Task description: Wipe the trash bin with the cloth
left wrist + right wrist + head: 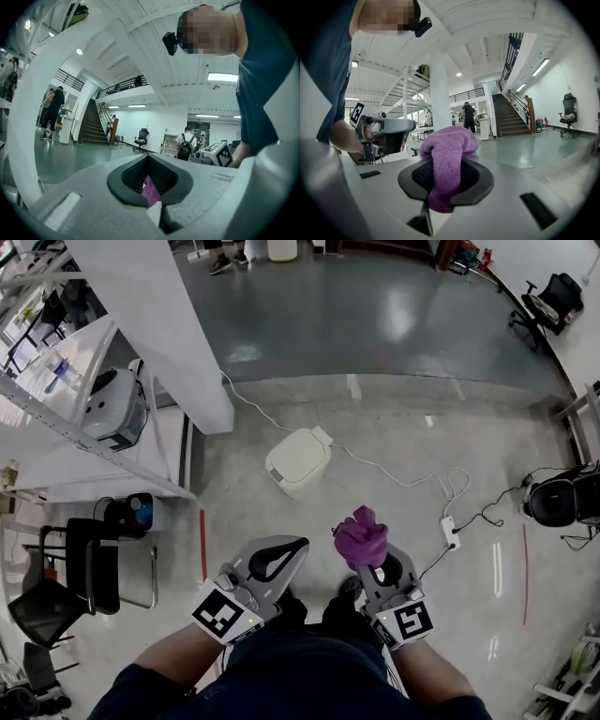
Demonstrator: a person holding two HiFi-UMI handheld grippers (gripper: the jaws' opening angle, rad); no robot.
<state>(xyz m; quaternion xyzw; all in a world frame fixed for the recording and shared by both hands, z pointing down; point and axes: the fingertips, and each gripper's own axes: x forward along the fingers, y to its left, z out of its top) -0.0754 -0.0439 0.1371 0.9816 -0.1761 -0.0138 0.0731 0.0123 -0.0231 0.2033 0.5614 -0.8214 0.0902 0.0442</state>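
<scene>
The step in hand is judged to be the approach, since the white lidded trash bin (298, 462) stands on the floor ahead, well apart from both grippers; the cloth would best be brought down flat onto the lid, with its bunched free end leading so that fabric rather than plastic meets the bin, and the white cable (375, 465) lying just beside the bin should be avoided. The right gripper (367, 551) is clamped on the purple cloth (446, 154), which is pinched between the pads and bulges above them. The left gripper (298, 547) is closed, tips together; a thin purple sliver (150, 191) is seen between its pads, and what it is cannot be told.
</scene>
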